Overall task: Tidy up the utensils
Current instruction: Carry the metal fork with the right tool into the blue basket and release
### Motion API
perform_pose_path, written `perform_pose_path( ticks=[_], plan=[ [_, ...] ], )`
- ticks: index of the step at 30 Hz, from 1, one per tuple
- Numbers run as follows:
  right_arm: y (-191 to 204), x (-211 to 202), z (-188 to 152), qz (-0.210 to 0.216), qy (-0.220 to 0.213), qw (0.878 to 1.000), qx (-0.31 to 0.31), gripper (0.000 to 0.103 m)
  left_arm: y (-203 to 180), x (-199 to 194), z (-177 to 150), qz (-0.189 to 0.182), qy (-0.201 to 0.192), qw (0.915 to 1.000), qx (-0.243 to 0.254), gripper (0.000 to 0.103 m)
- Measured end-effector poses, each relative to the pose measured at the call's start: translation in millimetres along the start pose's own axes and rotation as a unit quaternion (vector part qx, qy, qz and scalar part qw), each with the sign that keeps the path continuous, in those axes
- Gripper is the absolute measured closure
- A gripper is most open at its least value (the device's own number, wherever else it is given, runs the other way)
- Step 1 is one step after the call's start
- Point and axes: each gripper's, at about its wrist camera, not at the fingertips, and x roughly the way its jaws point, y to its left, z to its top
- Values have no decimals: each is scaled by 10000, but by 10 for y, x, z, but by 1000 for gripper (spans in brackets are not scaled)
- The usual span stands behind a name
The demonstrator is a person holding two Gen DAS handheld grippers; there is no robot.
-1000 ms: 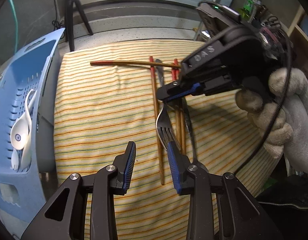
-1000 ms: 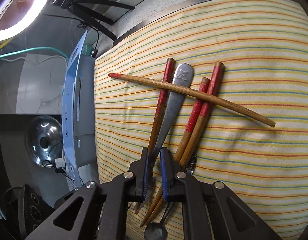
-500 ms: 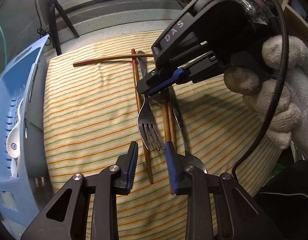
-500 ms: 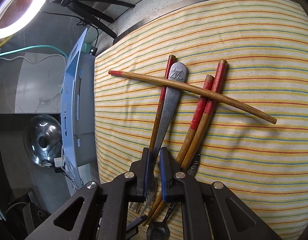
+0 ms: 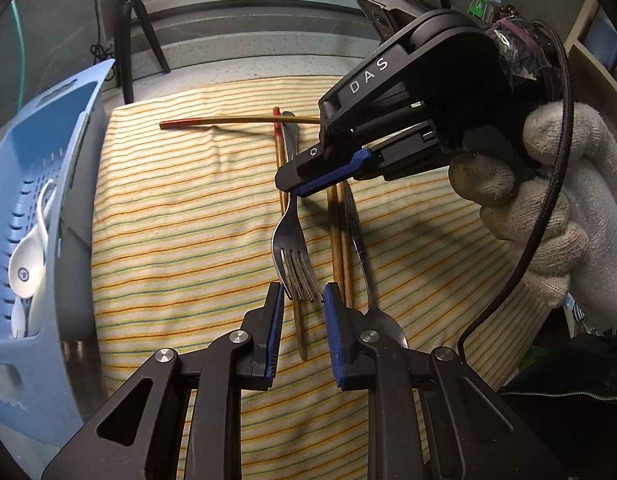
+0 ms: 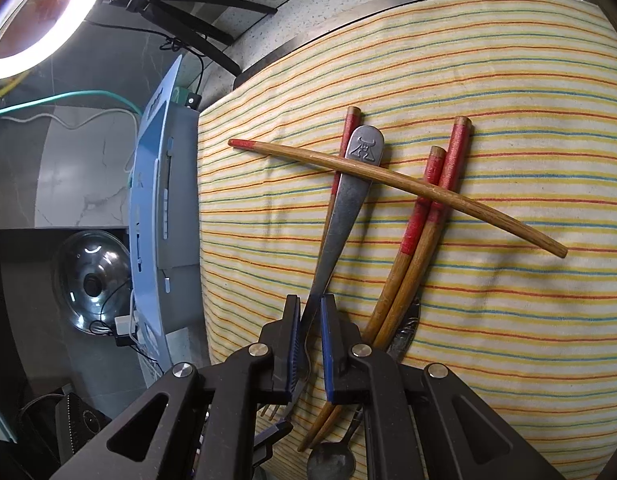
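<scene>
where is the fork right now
The fork is mid-cloth in the left wrist view, its handle pinched in the right gripper, tines between the open left gripper fingers, beside the chopsticks.

On a cloth-covered tabletop (image 6: 508, 92), a fork (image 6: 350, 196) lies among four chopsticks, its handle under a crossing chopstick (image 6: 408, 182) that also rides over a touching pair of chopsticks (image 6: 424, 216) to the fork's right. A single chopstick (image 6: 338, 160) lies just left of the fork's handle. A spoon (image 5: 382, 316) rests right of the pair. At the cloth's left edge stands a basket (image 5: 32, 184) with ladle spoons (image 5: 26, 264) inside.
</scene>
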Motion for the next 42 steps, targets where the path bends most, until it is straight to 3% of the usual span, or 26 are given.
perform_pose_path(
  ticks=[12,31,42],
  plan=[
    [333,171,-145,301,247,9991,-177,94,150,-397,-251,106,-161,9995,-257,84],
    [918,645,-415,408,765,9938,-692,94,366,-874,-742,279,-410,9939,-984,84],
    [1289,419,-226,519,487,9922,-1021,95,539,-1019,-538,424,-813,9910,-977,84]
  ],
)
